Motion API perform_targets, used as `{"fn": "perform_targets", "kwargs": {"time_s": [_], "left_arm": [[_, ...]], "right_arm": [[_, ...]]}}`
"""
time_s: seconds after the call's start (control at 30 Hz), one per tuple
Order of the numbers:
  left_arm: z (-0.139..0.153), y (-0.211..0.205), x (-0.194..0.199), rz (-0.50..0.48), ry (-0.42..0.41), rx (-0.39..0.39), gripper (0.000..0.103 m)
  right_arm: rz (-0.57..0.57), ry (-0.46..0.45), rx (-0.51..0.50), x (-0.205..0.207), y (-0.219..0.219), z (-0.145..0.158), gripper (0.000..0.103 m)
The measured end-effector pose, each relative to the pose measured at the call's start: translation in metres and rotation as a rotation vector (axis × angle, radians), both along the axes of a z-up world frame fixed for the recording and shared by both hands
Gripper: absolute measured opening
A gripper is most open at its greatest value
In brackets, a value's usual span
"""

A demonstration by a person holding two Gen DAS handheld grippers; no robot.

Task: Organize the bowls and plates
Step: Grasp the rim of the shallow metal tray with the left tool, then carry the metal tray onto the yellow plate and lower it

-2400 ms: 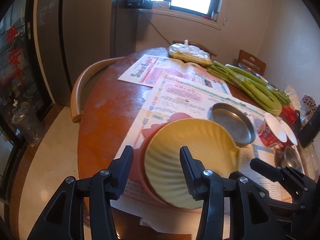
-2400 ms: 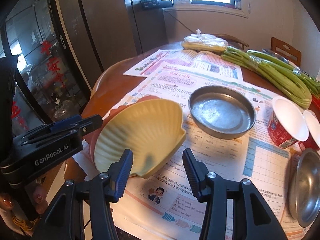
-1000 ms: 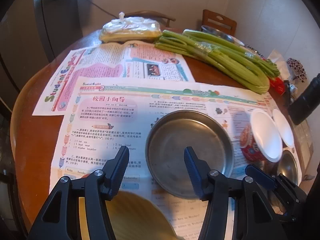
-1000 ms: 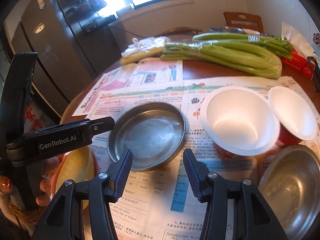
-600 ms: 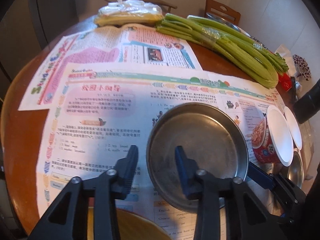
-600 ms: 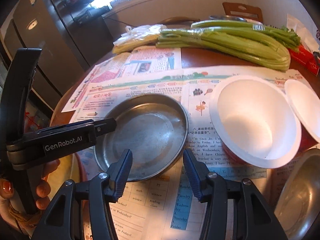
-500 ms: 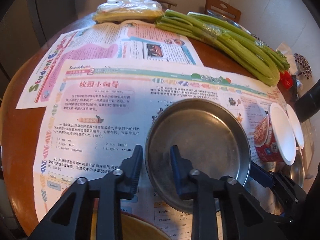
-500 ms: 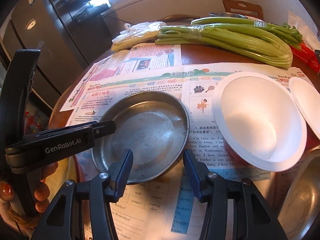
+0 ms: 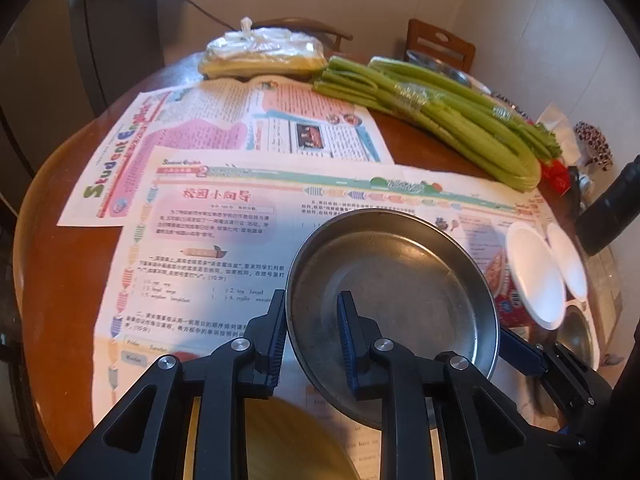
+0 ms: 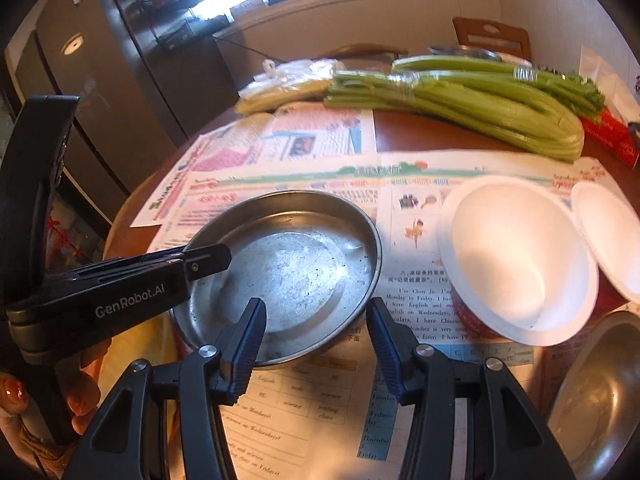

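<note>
left hand-held gripper: clamped on near-left rim of metal plate, one finger outside the wall, one inside
metal plate: round, shallow, flat-bottomed steel, dull grey, scuffed and speckled inside; empty; near rim looks raised off the newspaper sheets, far side over them
right hand-held gripper: fingers apart, nothing between them; just short of plate's near edge, not touching
yellow dish: smooth yellow curve at bottom edge, under left gripper; mostly hidden, contents not visible
second metal bowl: steel, lower right corner, cut off by frame; looks empty
white cups: two, red printed sides, white inside, side by side right of plate; larger one tilted toward camera; both empty
person's hand: fingers wrapped on left gripper's handle
bench: round, reddish-brown wood, newspaper sheets over the middle
celery: long green bundle, taped, lying across far right of bench, beyond the sheets
plastic bag: knotted, clear, yellowish contents, far edge of bench, left of celery
chair: wooden back behind celery, by the wall
</note>
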State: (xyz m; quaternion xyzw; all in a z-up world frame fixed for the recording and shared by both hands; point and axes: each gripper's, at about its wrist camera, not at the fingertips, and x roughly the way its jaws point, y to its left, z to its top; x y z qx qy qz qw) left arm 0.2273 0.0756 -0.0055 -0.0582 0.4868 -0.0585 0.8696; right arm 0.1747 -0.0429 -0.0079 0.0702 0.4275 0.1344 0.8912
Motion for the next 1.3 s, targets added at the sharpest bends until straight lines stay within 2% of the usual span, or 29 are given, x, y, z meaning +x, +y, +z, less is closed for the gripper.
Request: {"fn": "perform_targets", "kwargs": {"time_s": [0.23,0.53,0.67,0.83,1.3], "left_arm": [[0.033,0.014,-0.033,0.022,-0.079,-0.003,0.025],[0.072,0.046,-0.089,0.118,-0.194,0.036,0.025],[0.079,0.062,-0.113,0.159,-0.217,0.050,0.025],[0.074,0.083,-0.134,0.206,-0.214,0.047,0.027],[0.029,0.100,-0.163,0.274,-0.147,0.015,0.027]], "right_arm": [[0.043,-0.072,0.020,-0.024,0.009,0.029,0.052],[0.147,-0.152,0.029,-0.057,0.042,0.060,0.052],[0.198,-0.181,0.024,-0.068,0.059,0.069,0.052],[0.274,-0.208,0.005,-0.081,0.083,0.072,0.052],[0.373,-0.164,-0.101,-0.091,0.113,0.043,0.052]]}}
